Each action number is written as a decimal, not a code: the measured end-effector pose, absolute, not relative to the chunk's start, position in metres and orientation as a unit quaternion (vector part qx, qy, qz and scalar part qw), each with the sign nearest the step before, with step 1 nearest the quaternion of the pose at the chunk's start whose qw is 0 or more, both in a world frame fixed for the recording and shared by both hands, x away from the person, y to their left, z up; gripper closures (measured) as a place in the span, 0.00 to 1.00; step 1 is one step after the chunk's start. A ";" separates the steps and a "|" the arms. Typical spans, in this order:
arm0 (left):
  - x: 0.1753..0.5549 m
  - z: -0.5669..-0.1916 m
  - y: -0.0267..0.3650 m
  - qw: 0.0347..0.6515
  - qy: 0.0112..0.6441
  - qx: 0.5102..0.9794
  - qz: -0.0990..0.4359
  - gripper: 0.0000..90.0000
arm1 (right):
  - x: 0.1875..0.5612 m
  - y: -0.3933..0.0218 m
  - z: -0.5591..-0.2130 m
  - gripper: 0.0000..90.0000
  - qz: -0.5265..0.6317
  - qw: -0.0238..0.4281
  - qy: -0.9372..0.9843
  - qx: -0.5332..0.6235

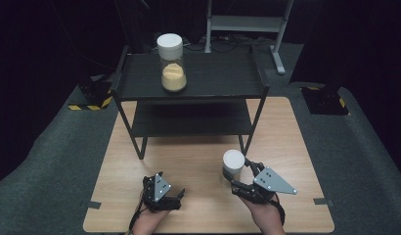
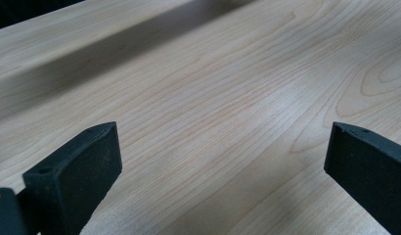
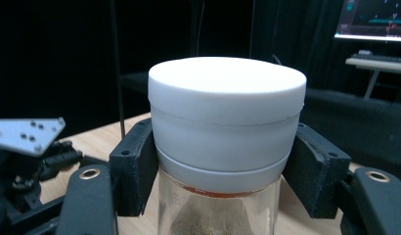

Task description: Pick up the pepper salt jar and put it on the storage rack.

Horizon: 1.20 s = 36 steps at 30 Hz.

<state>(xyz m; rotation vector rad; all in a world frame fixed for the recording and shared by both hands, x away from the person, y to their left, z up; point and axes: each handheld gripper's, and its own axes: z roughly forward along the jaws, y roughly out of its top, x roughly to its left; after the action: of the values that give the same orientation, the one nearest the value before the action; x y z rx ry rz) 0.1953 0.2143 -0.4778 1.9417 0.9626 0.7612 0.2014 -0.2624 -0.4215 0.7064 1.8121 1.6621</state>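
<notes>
Right gripper (image 1: 243,172) clamped on jar (image 1: 233,165) just under white lid (image 3: 227,88), jar upright, probably clear of table (image 1: 198,161). Left gripper (image 1: 175,195) wide open, empty, farther off.

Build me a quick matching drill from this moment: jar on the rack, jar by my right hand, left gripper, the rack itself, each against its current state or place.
Things:
1. jar on the rack
2. jar with the white lid
3. left gripper
4. black rack

States:
A. jaws apart over bare wood
B. stands at the table's far end, two shelves
C. clamped at the lid by the right gripper
D. upright on the top shelf, yellowish powder inside

Pairs: 1-D, 2-C, 3-A, 4-B
</notes>
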 end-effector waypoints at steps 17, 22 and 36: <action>0.195 -0.478 0.215 0.412 0.383 0.770 0.303 0.01 | 0.206 -0.269 -0.376 0.38 0.647 0.292 0.657 0.254; 0.195 -0.478 0.216 0.414 0.384 0.769 0.301 0.01 | 0.206 -0.270 -0.361 0.38 0.651 0.298 0.652 0.249; 0.196 -0.479 0.217 0.417 0.383 0.769 0.298 0.01 | 0.207 -0.270 -0.332 0.38 0.659 0.319 0.640 0.234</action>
<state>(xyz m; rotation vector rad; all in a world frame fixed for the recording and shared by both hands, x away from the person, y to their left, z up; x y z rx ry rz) 0.1960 0.2175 -0.4787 1.9289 0.9616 0.7471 0.2075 -0.2697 -0.3315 0.6164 1.6820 1.7312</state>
